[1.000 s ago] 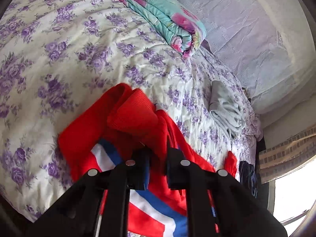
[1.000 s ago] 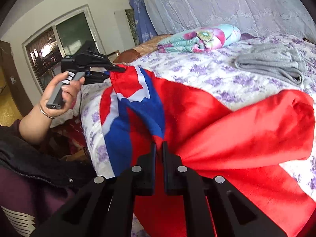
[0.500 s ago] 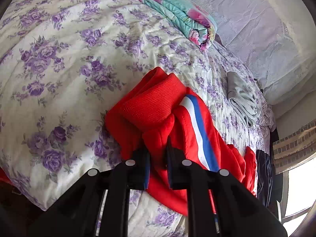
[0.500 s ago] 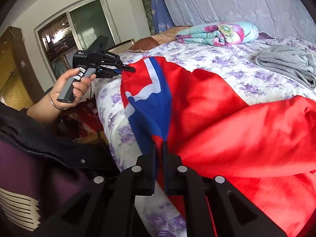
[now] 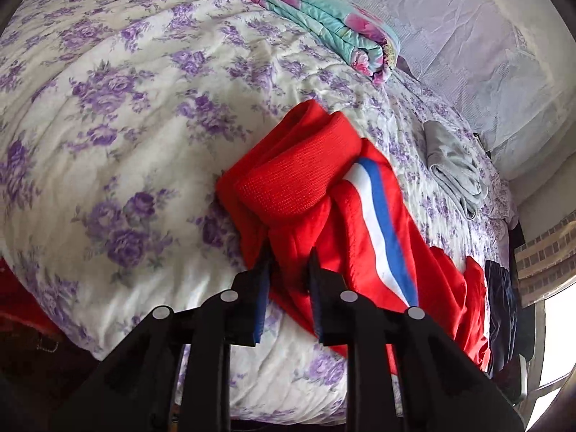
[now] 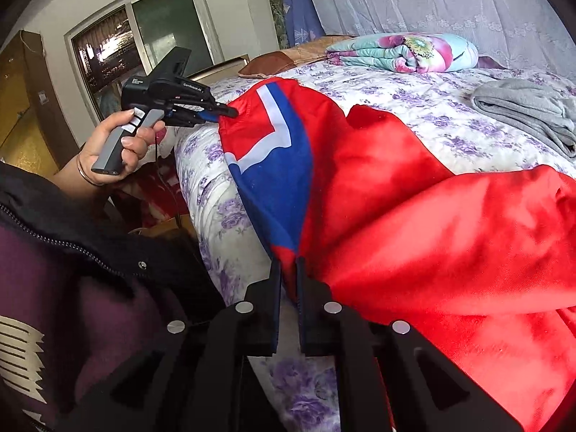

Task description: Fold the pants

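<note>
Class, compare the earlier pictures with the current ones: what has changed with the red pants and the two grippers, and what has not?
The red pants were lowered onto the bed. The left gripper and right gripper have just been opening, fabric still between the jaws. The folded quilt and grey garment stayed put.

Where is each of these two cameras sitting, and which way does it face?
Left wrist view: sits on the left tool, looking down its fingers at the red pants on the flowered bed; only that tool shows.
Right wrist view: sits on the right tool, looking along the bed's edge towards the window; the person's hand, jacket and left tool show.
Both share: pants, bed, folded quilt and grey garment.
</note>
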